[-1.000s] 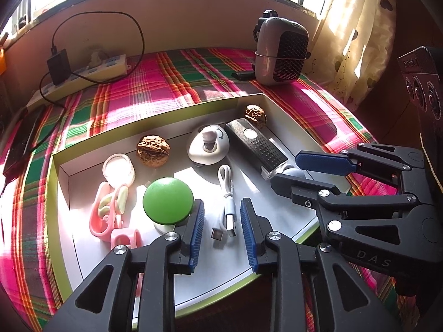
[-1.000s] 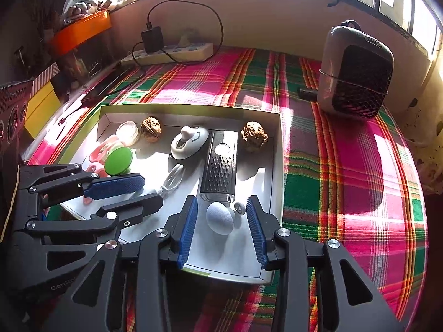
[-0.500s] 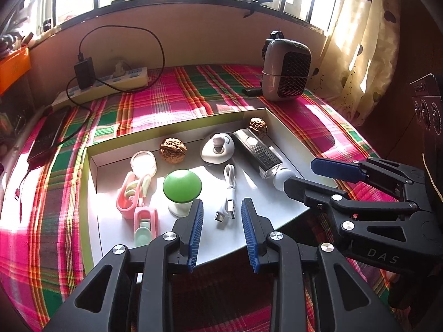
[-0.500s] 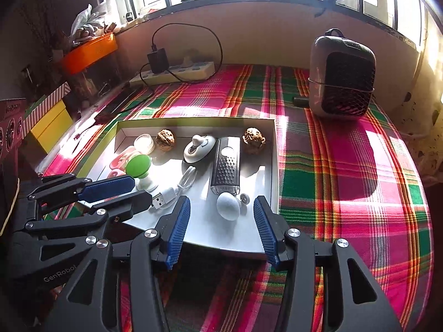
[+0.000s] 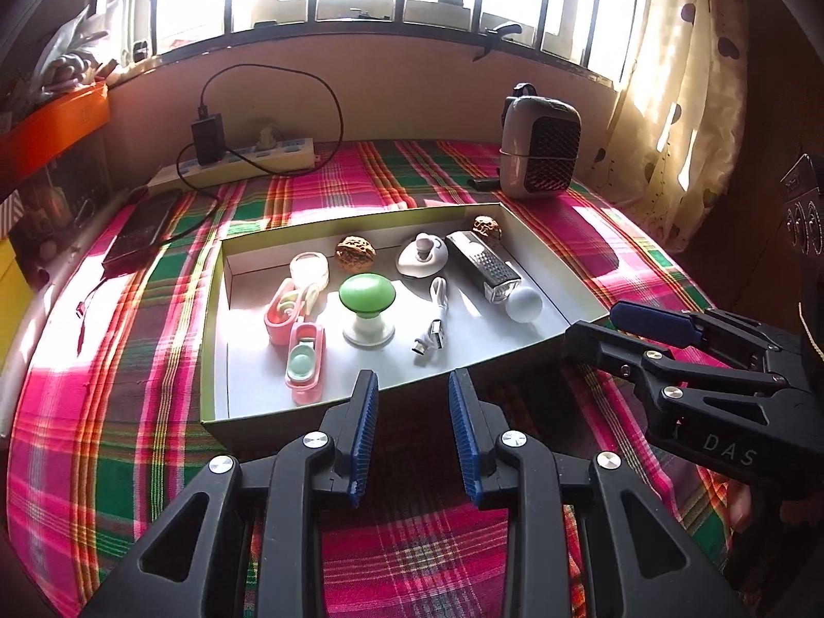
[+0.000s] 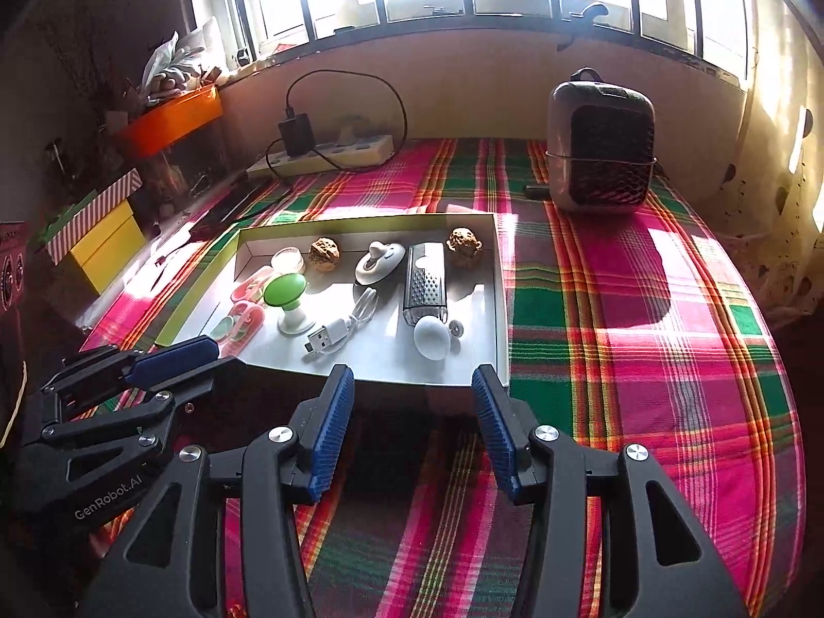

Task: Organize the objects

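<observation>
A shallow green-rimmed tray (image 5: 211, 309) (image 6: 502, 283) on the plaid cloth holds two walnuts (image 5: 355, 252) (image 6: 463, 244), a green-capped mushroom stand (image 5: 366, 296) (image 6: 285, 291), a white USB cable (image 5: 435, 324) (image 6: 340, 327), a metal grater (image 5: 481, 265) (image 6: 425, 278), a white egg (image 5: 524, 305) (image 6: 432, 337), a white dish (image 5: 422, 257), pink items (image 5: 296, 319) and a clear lid (image 5: 309, 268). My left gripper (image 5: 413, 430) is open and empty, just in front of the tray. My right gripper (image 6: 414, 427) is open and empty, also before the tray's near edge.
A small grey heater (image 5: 541, 154) (image 6: 600, 152) stands at the back right. A power strip with a charger (image 5: 242, 162) (image 6: 322, 154) lies at the back left, a phone (image 5: 141, 226) beside it. A yellow box (image 6: 100, 242) and an orange bin (image 6: 172, 118) stand left.
Both grippers have pulled back and up from over the tray to in front of its near edge. Both stay open and empty; the right has opened wider.
</observation>
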Demonstrator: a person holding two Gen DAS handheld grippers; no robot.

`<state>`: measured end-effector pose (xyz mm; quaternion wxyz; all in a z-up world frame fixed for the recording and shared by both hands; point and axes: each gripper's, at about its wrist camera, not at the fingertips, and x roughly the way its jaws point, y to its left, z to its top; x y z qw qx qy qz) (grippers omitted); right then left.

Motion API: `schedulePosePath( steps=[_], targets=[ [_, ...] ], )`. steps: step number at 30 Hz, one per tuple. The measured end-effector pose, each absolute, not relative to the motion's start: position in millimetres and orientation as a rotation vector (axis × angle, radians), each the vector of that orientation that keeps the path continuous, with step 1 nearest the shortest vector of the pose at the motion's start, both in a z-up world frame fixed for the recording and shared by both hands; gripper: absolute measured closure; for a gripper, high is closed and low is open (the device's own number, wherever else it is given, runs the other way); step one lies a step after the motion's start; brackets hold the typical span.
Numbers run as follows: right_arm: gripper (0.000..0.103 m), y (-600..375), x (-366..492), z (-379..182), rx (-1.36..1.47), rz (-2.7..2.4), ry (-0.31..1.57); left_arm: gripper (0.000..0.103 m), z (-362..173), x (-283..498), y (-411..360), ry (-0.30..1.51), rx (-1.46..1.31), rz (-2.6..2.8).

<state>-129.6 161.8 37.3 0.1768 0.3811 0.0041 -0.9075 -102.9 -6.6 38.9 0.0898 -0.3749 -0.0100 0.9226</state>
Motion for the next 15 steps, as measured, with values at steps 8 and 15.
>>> schedulePosePath(
  steps=[8, 15],
  targets=[
    [0.054, 161.1, -111.4, 25.6, 1.116, -2.561, 0.026, 0.076, 27.7, -84.7, -12.6, -0.06, -1.158, 2.757],
    [0.054, 162.2, -100.7, 12.6, 1.19, -2.559, 0.068, 0.076, 9.7, -76.6, -14.9, -0.08, -1.274, 2.745]
  ],
)
